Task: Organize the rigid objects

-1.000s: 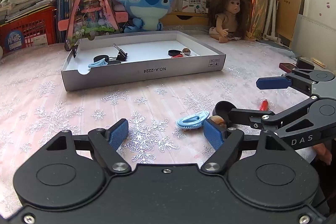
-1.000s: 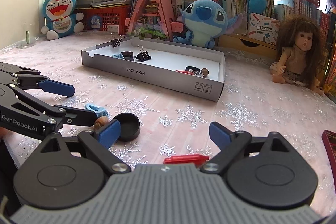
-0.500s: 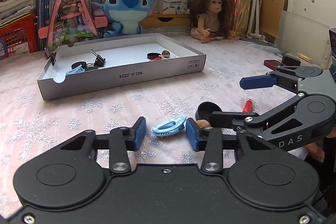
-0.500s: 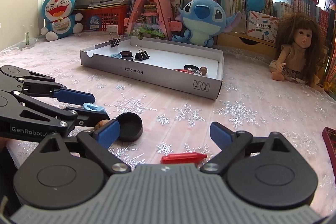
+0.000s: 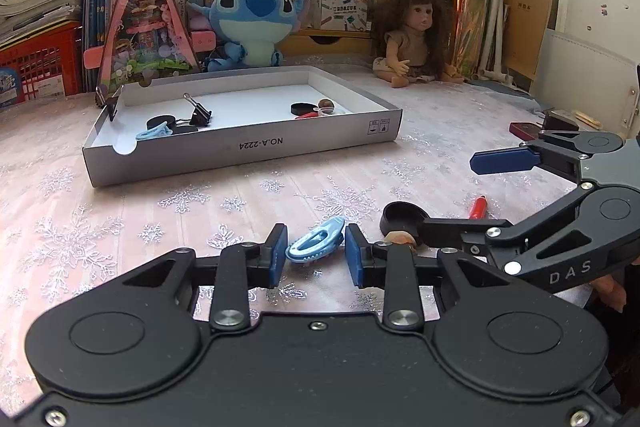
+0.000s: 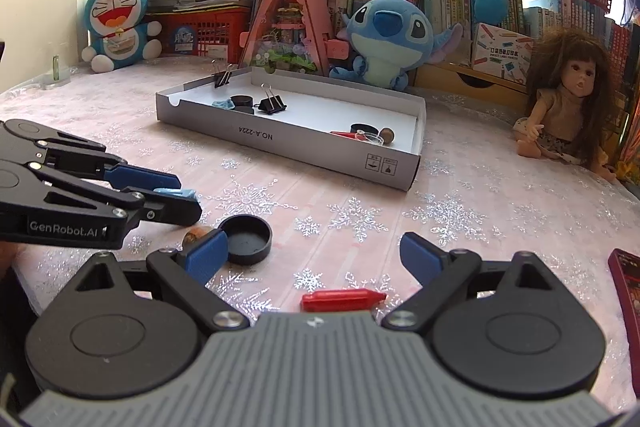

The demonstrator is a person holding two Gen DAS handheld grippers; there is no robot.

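My left gripper (image 5: 315, 254) has its blue pads on either side of a light blue hair clip (image 5: 316, 245) on the tablecloth; small gaps still show, so it is not clamped. In the right wrist view the left gripper (image 6: 176, 189) shows with the clip (image 6: 174, 191) between its fingers. My right gripper (image 6: 314, 255) is open and empty above a red crayon-like piece (image 6: 342, 299). A black round lid (image 6: 245, 239) and a small brown bead (image 6: 194, 235) lie beside it. The white box tray (image 5: 240, 147) holds binder clips, a black lid, a blue clip and small items.
Stitch plush (image 5: 252, 23), a doll (image 5: 416, 39), a pink triangular toy house (image 5: 146, 27), books and red baskets line the back. A Doraemon plush (image 6: 116, 23) sits at far left. A dark red object (image 6: 626, 291) lies at the right edge.
My left gripper has narrowed around the blue hair clip and moved closer over it. The right gripper has stayed open near the red piece.
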